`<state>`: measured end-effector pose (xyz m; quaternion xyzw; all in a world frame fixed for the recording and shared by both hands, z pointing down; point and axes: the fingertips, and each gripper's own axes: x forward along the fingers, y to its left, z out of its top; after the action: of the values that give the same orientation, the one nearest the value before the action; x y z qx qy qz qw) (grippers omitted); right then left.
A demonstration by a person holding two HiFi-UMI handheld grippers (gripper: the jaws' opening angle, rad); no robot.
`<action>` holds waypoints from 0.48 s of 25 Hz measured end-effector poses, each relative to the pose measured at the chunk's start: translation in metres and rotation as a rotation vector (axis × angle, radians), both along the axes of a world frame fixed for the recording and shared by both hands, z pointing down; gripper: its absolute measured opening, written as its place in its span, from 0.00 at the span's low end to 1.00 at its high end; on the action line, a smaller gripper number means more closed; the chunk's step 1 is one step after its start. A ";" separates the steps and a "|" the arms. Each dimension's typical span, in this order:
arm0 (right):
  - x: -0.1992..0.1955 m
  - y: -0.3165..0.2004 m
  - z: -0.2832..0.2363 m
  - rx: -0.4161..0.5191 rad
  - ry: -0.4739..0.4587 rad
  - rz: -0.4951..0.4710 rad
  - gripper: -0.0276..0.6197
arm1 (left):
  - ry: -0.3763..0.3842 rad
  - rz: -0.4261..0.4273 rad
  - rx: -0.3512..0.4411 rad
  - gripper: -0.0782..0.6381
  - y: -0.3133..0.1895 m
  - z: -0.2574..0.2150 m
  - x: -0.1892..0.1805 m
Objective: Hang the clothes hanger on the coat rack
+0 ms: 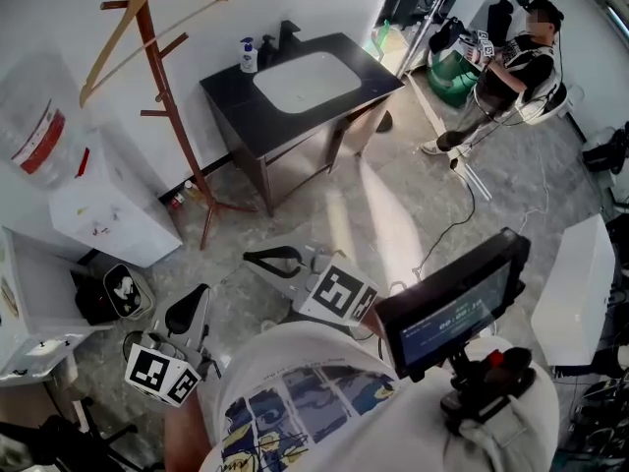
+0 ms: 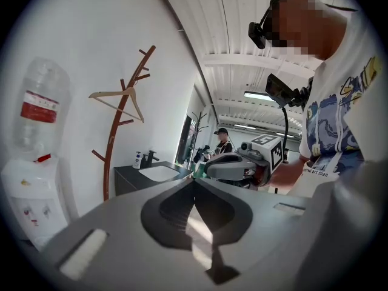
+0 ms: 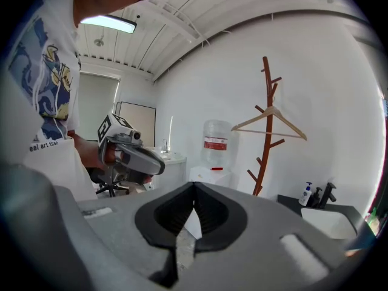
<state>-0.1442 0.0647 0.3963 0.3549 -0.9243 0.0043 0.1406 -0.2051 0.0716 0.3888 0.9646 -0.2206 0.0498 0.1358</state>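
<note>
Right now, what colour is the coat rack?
Reddish-brown rack; shows best in the right gripper view.

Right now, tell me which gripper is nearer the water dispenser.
The left gripper, on the side of the water dispenser; the right gripper is farther right.

The head camera is looking steeply down over the person's shirt at the floor, with the coat rack (image 1: 165,114) far off at upper left. Each gripper camera is riding close behind its own jaws, facing nearly level. All three views are sharing the rack, water dispenser (image 1: 108,205) and sink cabinet (image 1: 231,96). The left gripper view is catching the right gripper (image 2: 212,165), and the right gripper view is catching the left gripper (image 3: 159,164).
</note>
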 end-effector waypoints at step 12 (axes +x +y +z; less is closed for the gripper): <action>-0.005 -0.003 -0.003 -0.007 0.063 -0.018 0.05 | -0.007 -0.008 -0.011 0.11 -0.004 0.004 -0.003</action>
<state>-0.1490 0.0621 0.3935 0.3461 -0.9225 -0.0048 0.1711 -0.2082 0.0677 0.3924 0.9628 -0.2245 0.0541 0.1405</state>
